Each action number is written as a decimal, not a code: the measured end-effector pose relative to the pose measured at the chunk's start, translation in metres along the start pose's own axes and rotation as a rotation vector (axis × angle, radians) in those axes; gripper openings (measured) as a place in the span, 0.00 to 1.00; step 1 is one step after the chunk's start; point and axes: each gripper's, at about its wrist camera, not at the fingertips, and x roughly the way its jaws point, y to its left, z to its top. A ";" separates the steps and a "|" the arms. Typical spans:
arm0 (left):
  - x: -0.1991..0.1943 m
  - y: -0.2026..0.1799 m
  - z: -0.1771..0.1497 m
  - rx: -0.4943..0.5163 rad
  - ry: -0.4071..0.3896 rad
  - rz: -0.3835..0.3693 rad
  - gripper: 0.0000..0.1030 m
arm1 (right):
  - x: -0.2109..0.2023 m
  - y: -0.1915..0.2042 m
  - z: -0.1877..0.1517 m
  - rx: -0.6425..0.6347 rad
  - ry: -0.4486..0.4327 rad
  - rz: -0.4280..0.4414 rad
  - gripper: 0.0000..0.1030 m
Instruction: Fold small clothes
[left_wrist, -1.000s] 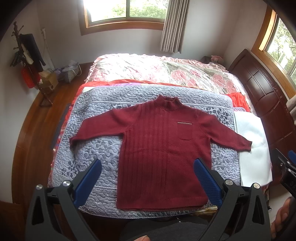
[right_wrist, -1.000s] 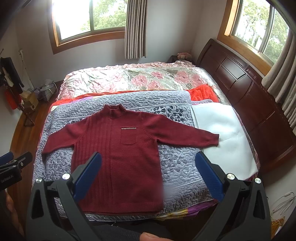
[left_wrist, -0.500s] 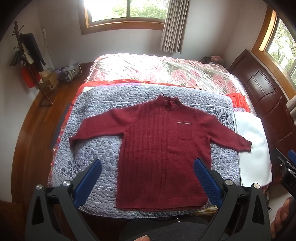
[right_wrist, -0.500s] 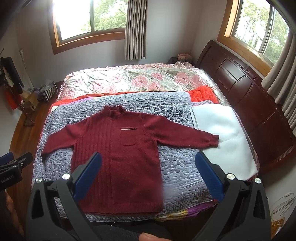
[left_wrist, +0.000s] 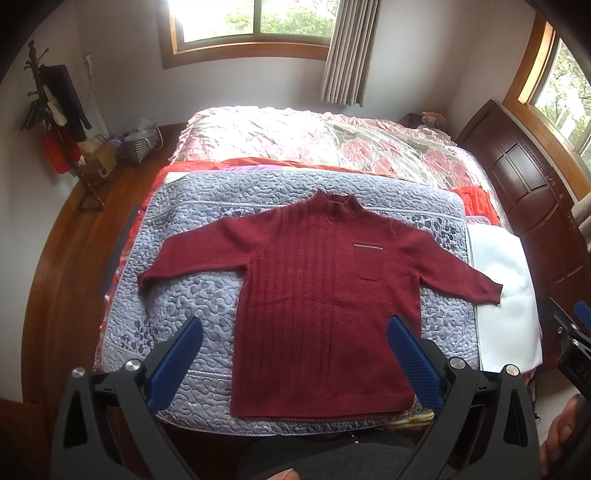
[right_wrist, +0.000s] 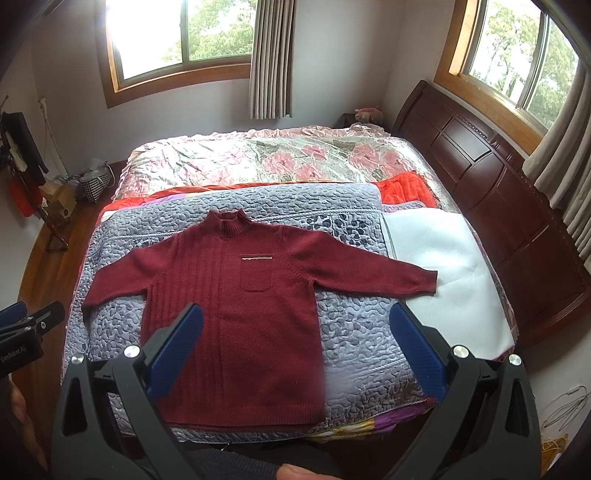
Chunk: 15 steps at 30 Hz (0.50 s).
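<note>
Nothing has moved since the earlier frames: sweater, quilt and both grippers sit exactly where they did a second ago. A dark red sweater (left_wrist: 325, 314) lies face up and flat on the grey quilted blanket (left_wrist: 192, 295) at the near end of the bed (right_wrist: 258, 158), collar pointing away from the person, hem at the blanket's near edge. Both sleeves are spread out to the sides; the cuff on the headboard side overhangs the blanket onto a white sheet (right_wrist: 454, 266). That spread looks deliberate, giving clean fold lines and free edges to pinch.

The left gripper (left_wrist: 293, 349) hangs above the sweater's hem, its blue fingers (left_wrist: 177, 354) wide apart and holding nothing. The right gripper (right_wrist: 295, 336) hangs above the sweater's lower body toward the headboard side, fingers likewise apart and empty. Held high and open, both seem poised to survey the garment, so folding has apparently not begun; a sleeve or side edge looks the likely 1st grasp.
</note>
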 end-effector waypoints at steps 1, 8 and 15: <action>0.000 0.000 0.000 0.001 0.001 0.000 0.96 | 0.001 0.000 0.000 0.000 0.001 -0.001 0.97; 0.000 0.000 0.002 -0.004 0.001 -0.003 0.96 | 0.000 0.001 0.000 -0.003 0.000 0.000 0.97; 0.000 0.000 0.002 -0.003 0.000 -0.002 0.96 | -0.001 0.000 -0.001 -0.002 0.001 0.000 0.97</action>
